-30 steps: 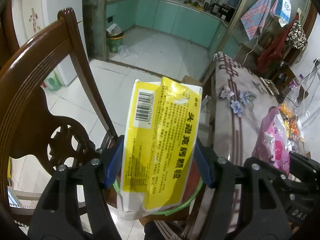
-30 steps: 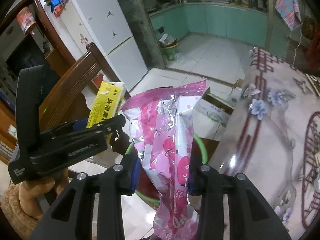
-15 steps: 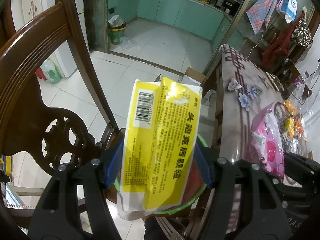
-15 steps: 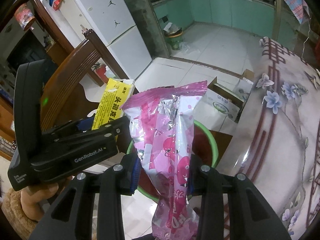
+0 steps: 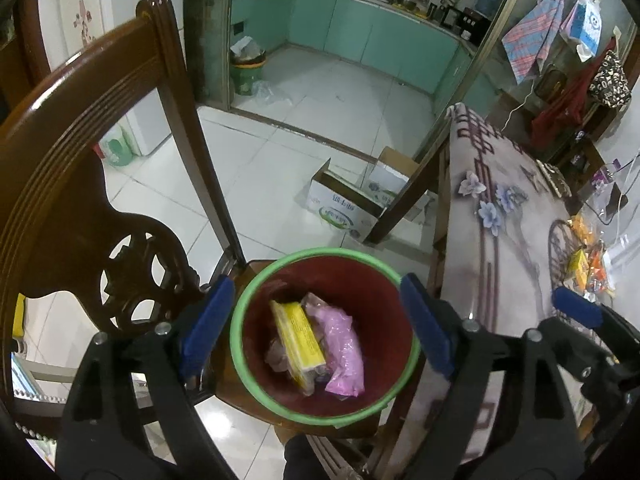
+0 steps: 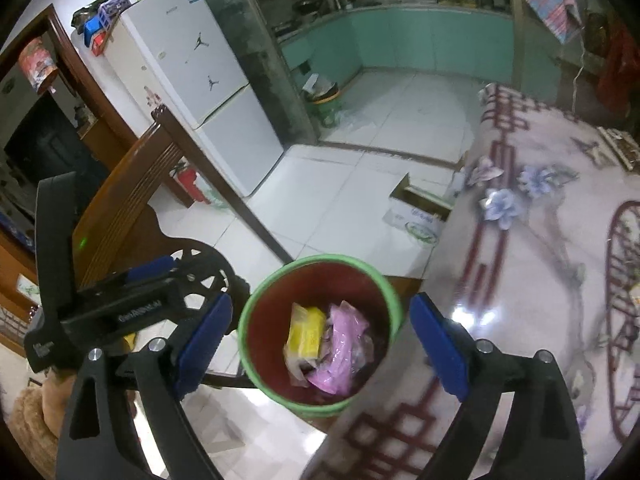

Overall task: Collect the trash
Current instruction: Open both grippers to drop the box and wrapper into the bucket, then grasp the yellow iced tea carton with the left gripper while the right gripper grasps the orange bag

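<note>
- Now both the left gripper (image 5: 316,320) and right gripper (image 6: 320,340) are hanging with fingers apart, having released their wrappers.
- Yellow packet (image 5: 298,340) and pink wrapper (image 5: 344,356) are lying in the bin (image 5: 280,272), pink at the packet's 3 o'clock.

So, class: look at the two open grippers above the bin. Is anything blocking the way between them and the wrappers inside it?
Nothing visible. The yellow packet and pink wrapper lie in the bin, whose mouth is uncovered below the left gripper and right gripper.

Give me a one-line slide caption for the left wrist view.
Open left gripper above green-rimmed bin holding yellow packet and pink wrapper.
</note>
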The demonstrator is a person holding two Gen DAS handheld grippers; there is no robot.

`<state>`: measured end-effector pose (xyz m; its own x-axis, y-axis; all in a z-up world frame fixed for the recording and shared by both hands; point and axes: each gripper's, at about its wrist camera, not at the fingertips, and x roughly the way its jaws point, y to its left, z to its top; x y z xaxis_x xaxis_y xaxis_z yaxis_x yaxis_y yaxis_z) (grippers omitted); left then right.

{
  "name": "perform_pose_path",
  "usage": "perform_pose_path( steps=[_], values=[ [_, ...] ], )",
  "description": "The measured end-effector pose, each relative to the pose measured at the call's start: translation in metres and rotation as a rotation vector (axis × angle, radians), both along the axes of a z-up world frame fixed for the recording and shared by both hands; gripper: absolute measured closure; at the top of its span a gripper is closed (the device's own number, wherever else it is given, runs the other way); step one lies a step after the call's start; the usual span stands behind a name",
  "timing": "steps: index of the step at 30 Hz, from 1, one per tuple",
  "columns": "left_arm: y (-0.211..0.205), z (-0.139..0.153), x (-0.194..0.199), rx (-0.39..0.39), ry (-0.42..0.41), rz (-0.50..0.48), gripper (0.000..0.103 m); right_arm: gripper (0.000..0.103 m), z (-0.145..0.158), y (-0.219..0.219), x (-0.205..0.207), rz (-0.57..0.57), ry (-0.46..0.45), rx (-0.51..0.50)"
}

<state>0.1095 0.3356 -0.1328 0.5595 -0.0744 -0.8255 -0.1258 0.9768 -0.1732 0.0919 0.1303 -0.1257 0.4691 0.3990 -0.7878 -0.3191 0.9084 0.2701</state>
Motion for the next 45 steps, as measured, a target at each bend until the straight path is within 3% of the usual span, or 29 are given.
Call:
perform_pose_path(
  steps=[6,14,18,25,31,38,40,41,43,45],
  values=[
    [-0.026,0.014,-0.009,0.012,-0.032,-0.037,0.021,0.015,0.012,-0.041,-0.014,-0.076,-0.034,-0.007],
    [-0.095,0.024,-0.016,0.027,-0.056,-0.106,0.021,0.014,0.011,-0.125,-0.033,-0.206,-0.022,0.001],
    [-0.147,0.026,-0.022,0.034,-0.056,-0.159,0.021,0.014,0.009,-0.185,-0.046,-0.279,-0.006,-0.006],
    [-0.25,0.02,-0.037,0.043,-0.044,-0.263,0.021,0.014,-0.003,-0.336,-0.063,-0.477,-0.008,-0.053],
    [-0.323,0.011,-0.046,0.063,-0.016,-0.326,0.021,0.014,-0.015,-0.455,-0.023,-0.597,0.012,-0.061],
    [-0.391,0.008,-0.036,0.102,0.008,-0.389,0.021,0.01,-0.058,-0.49,0.046,-0.513,0.103,-0.112],
    [-0.406,0.007,-0.033,0.117,0.005,-0.408,0.021,0.018,-0.069,-0.497,0.058,-0.489,0.11,-0.1],
    [-0.418,0.006,-0.027,0.126,0.005,-0.425,0.02,0.037,-0.074,-0.5,0.062,-0.479,0.123,-0.094],
    [-0.435,0.005,-0.016,0.137,0.004,-0.453,0.02,0.055,-0.083,-0.507,0.066,-0.461,0.152,-0.071],
    [-0.456,0.002,-0.002,0.151,0.002,-0.491,0.018,0.058,-0.083,-0.517,0.06,-0.464,0.134,-0.04]
  ],
)
